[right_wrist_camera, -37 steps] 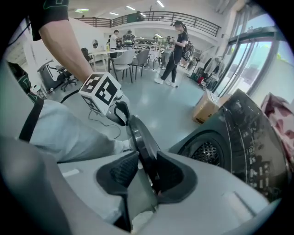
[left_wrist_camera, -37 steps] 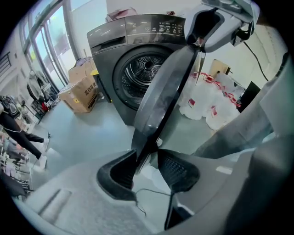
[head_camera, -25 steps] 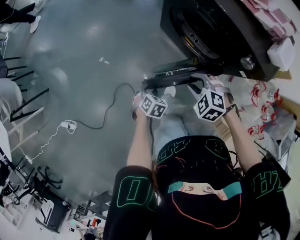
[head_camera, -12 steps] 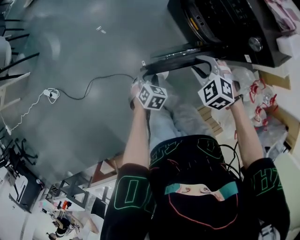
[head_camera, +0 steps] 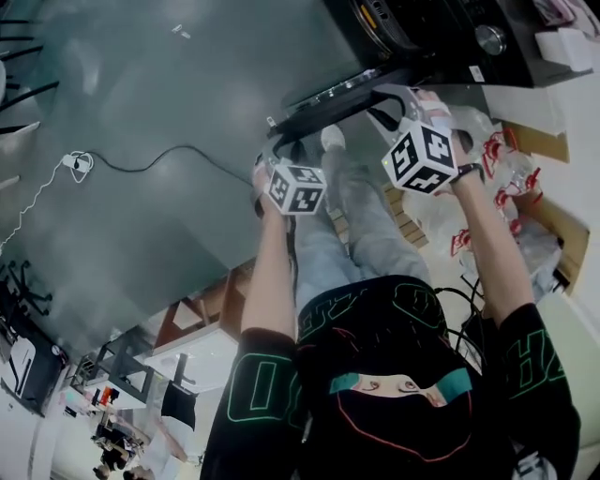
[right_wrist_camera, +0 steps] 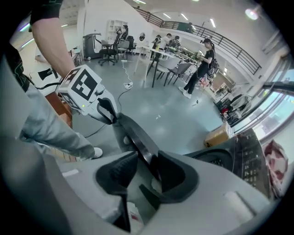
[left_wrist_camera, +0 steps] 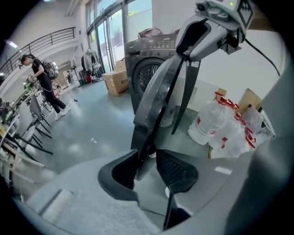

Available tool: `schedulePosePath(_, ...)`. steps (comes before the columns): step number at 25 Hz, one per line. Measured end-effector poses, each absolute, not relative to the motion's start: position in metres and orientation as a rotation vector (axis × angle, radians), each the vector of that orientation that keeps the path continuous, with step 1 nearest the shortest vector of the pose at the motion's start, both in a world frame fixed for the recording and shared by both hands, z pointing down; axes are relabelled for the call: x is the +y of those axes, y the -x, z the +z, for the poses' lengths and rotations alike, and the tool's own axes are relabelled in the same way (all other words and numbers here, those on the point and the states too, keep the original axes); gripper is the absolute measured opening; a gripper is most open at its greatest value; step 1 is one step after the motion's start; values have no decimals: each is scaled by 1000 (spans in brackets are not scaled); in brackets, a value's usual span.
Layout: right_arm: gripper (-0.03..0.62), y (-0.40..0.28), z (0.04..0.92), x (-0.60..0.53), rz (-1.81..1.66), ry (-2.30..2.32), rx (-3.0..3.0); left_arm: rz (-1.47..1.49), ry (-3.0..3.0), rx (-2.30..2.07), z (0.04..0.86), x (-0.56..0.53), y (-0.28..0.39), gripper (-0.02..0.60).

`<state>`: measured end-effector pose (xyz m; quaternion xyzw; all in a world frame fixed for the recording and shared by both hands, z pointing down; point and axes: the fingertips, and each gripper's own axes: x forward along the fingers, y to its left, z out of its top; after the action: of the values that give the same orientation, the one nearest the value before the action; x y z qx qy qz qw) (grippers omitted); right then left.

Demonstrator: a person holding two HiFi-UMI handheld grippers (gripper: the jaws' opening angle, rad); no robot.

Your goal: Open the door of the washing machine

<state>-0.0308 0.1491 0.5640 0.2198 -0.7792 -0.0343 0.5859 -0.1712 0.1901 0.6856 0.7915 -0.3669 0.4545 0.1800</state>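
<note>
In front of the washing machine point(head_camera: 441, 28), the door point(head_camera: 323, 101) stands swung out from the cabinet. In the head view it shows edge-on as a dark bar. The drum opening point(left_wrist_camera: 148, 75) in the machine's front is uncovered.

Left gripper point(left_wrist_camera: 146, 151): set on the end of the door farther from the machine. The door's rim stands between its jaws and lies against one pad, with a small gap to the other. The jaws are closing.

Right gripper point(right_wrist_camera: 147, 155): set on the end of the door nearer the machine. The rim runs between its jaws, and both pads lie against it, so the gripper is clamped on the door.

Both grippers point steeply down, away from the person who holds them.

Beside the machine, on the right gripper's side, clear plastic bags point(head_camera: 497, 164) with red print lie heaped on the floor. A dark cable point(head_camera: 159, 155) runs across the grey floor well away from the machine. Beyond the machine, a cardboard box point(left_wrist_camera: 117, 82) sits on the floor.
</note>
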Motion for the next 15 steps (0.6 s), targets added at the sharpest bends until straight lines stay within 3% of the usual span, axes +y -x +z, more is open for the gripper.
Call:
schedulePosePath(11, 138, 21, 565, 164, -154, -448, -1877, 1193, -2031, -1266, 669, 216, 170, 137)
schedulePosePath(13, 158, 16, 556, 165, -91, -485, -1941, 1108, -1976, -1386, 643, 217, 177, 109)
schedulePosePath(15, 158, 18, 538, 161, -29, -538, -2028, 986, -1904, -1542, 611, 210, 191, 37)
